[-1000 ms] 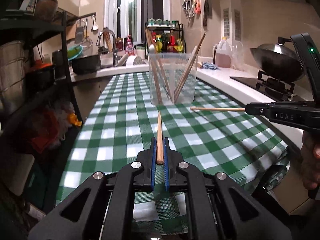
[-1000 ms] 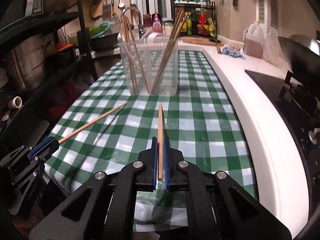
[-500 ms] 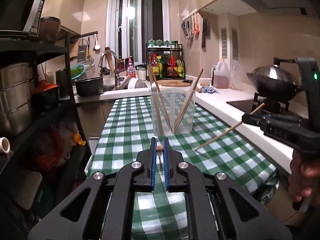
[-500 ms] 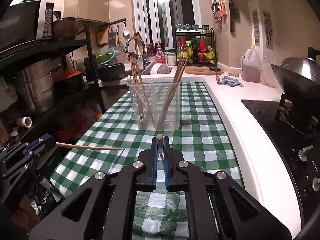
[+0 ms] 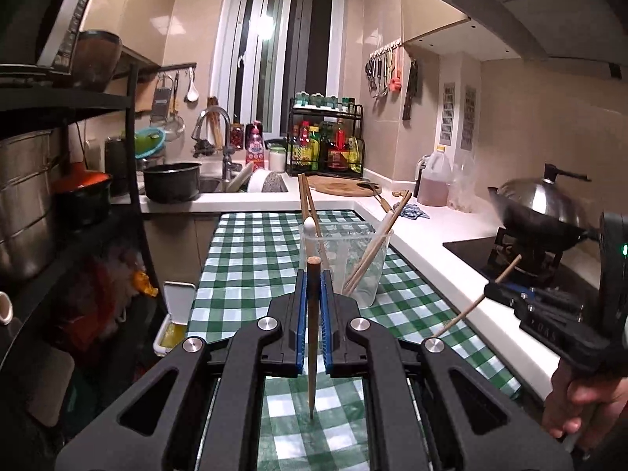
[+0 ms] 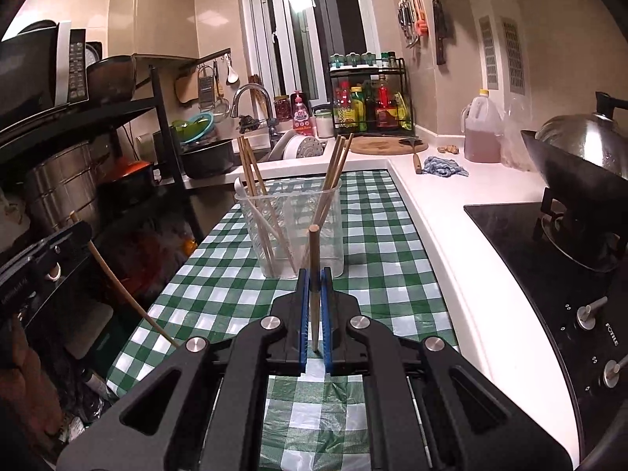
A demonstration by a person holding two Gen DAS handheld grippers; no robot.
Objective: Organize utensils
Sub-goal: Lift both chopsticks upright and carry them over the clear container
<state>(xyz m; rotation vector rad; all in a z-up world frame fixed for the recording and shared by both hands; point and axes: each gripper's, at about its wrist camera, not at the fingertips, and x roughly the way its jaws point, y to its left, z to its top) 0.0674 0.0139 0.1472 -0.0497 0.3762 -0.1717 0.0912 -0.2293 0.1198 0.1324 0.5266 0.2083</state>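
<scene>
A clear plastic holder (image 5: 347,263) (image 6: 292,231) stands on the green checked tablecloth (image 5: 251,259) with several wooden chopsticks and a white utensil leaning in it. My left gripper (image 5: 313,286) is shut on a wooden chopstick (image 5: 313,333) that stands nearly upright, its thin end pointing down. My right gripper (image 6: 313,286) is shut on another wooden chopstick (image 6: 313,286), also nearly upright. Both grippers hover in front of the holder. In the right wrist view the left gripper (image 6: 43,259) shows at the left with its chopstick (image 6: 117,286); in the left wrist view the right gripper (image 5: 506,290) shows at the right, a hand (image 5: 581,400) on its handle.
A white counter (image 6: 463,212) runs along the right, with a black hob (image 6: 549,259) and a wok (image 5: 545,208). A sink with a tap (image 5: 216,125) lies behind the cloth. Black shelves (image 5: 59,157) with pots stand at the left. An oil jug (image 6: 481,129) and spice rack (image 6: 369,98) stand at the back.
Both grippers have risen above the cloth. Each chopstick has swung from lying flat and pointing ahead to standing nearly upright in its jaws. The holder sits lower in both views.
</scene>
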